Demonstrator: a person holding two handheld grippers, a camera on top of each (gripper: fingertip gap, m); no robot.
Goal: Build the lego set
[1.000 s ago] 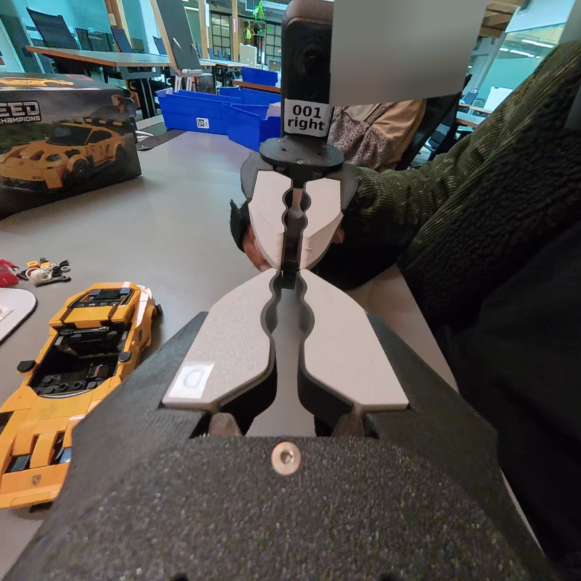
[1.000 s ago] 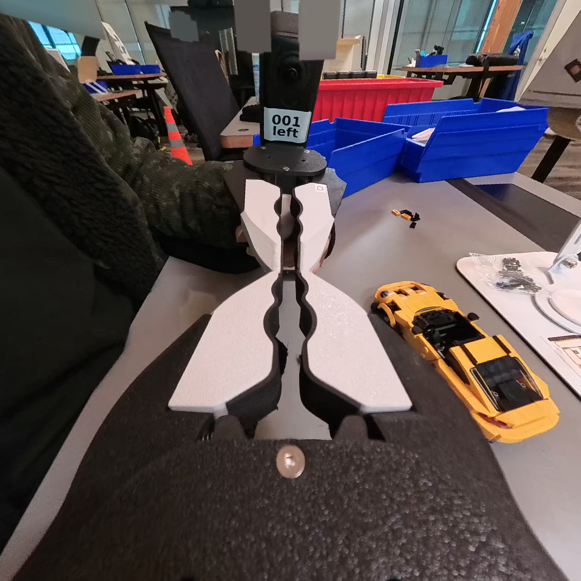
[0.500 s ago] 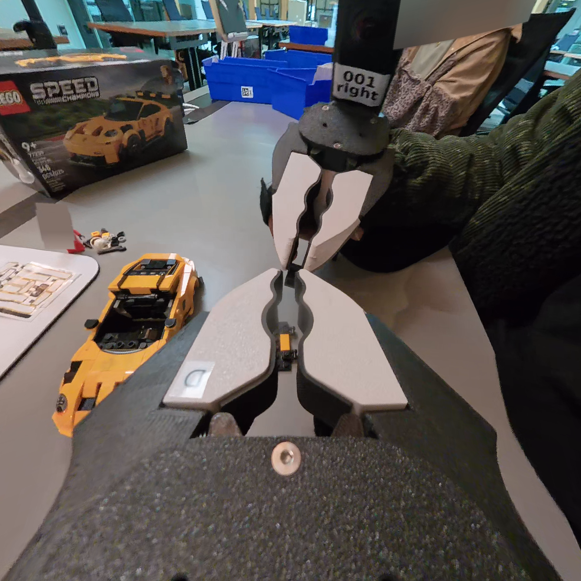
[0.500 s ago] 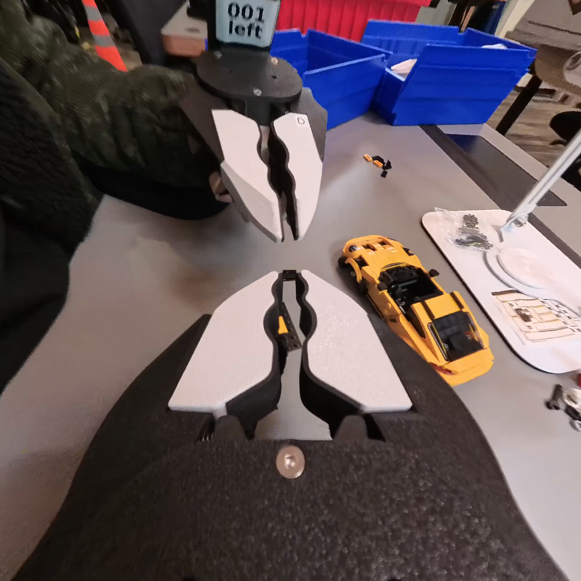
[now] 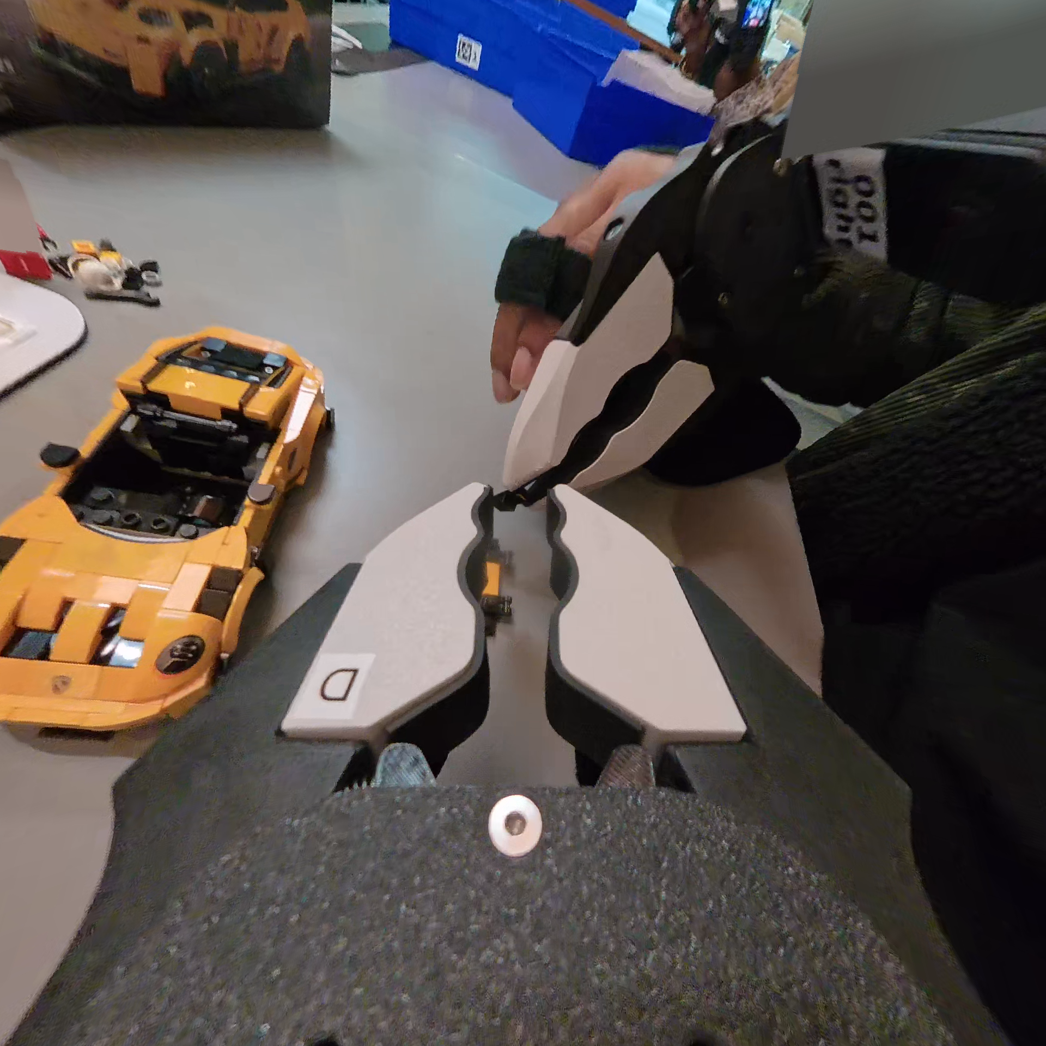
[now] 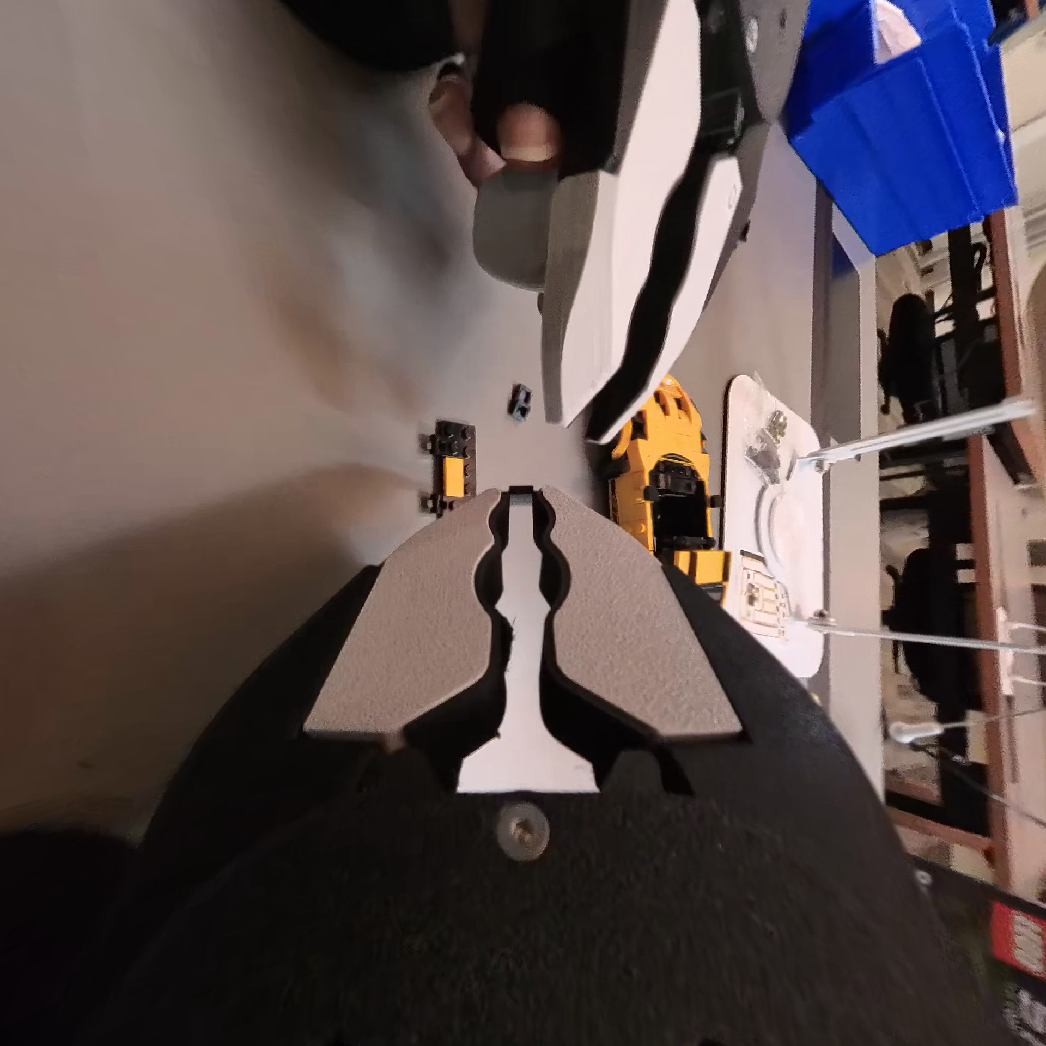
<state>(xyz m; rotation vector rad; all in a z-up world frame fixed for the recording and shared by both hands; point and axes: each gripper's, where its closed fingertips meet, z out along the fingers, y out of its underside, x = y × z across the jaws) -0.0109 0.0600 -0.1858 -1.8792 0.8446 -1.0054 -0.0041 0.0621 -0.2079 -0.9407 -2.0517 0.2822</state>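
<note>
Right gripper (image 6: 522,491) clamped on small black piece (image 6: 521,491); left gripper (image 5: 514,495) apart; labelled box (image 5: 164,59) behind.

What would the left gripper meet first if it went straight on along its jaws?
Probably the right gripper, whose tips pinch a small black piece just beyond the left gripper; depth between them is unclear.
</note>
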